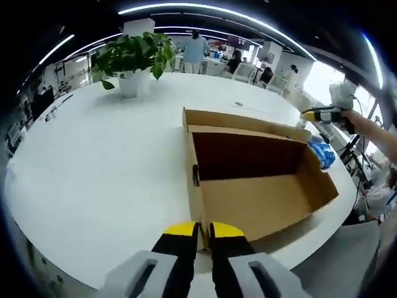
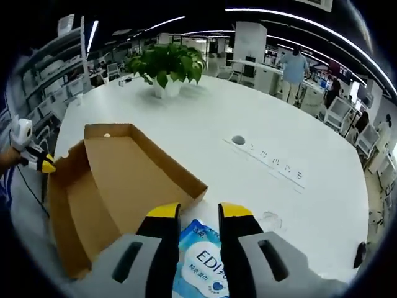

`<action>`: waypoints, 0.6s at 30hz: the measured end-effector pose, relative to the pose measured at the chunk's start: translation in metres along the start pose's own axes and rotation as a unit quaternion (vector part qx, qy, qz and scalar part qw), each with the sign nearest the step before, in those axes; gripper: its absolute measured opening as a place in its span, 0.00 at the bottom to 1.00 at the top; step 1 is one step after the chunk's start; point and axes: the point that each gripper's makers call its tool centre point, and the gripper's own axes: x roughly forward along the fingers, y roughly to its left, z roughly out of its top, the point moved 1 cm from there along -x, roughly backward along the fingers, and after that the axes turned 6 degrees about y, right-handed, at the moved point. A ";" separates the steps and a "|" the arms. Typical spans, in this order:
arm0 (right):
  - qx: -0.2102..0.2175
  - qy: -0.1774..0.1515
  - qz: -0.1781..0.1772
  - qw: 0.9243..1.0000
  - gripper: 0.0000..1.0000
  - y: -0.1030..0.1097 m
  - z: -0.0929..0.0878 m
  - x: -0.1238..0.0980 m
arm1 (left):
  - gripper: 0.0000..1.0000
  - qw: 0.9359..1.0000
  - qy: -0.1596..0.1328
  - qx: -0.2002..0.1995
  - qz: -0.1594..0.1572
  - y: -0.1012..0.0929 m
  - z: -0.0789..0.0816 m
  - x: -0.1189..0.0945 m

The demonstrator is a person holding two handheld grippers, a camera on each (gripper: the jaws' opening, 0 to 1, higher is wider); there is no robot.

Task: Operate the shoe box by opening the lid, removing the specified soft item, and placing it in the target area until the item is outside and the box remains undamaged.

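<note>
An open brown cardboard shoe box (image 1: 260,198) lies on the white table (image 1: 105,155), its inside bare and its lid flap (image 1: 239,120) folded out on the far side. My left gripper (image 1: 203,231) is shut on the box's near wall at a corner. A blue soft pack of wipes (image 1: 321,152) lies on the table just outside the box's right wall. My right gripper (image 2: 200,212) hovers over that pack (image 2: 201,257) with its jaws apart, open. The box (image 2: 118,180) sits to its left, with the left gripper (image 2: 38,162) at the far corner.
A potted green plant (image 1: 133,56) (image 2: 167,65) stands at the far side of the table. A round cable port (image 2: 239,140) and a row of sockets (image 2: 276,164) are set in the tabletop. People and desks fill the room beyond. The table edge (image 1: 335,223) runs close to the box.
</note>
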 end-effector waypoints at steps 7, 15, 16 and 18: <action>0.035 0.045 -0.001 0.998 0.21 -0.001 -0.002 0.019 | 0.06 1.000 -0.004 -0.008 0.010 0.001 0.000 0.000; 0.082 0.098 0.011 0.992 0.19 0.001 -0.009 0.041 | 0.06 1.000 0.002 -0.001 0.014 0.002 0.000 0.001; 0.090 0.104 0.011 0.990 0.19 -0.001 -0.009 0.044 | 0.06 1.000 0.003 0.000 0.015 0.002 0.000 0.001; 0.103 0.115 0.011 0.988 0.18 -0.002 -0.011 0.050 | 0.06 1.000 0.004 0.001 0.015 0.003 0.000 0.001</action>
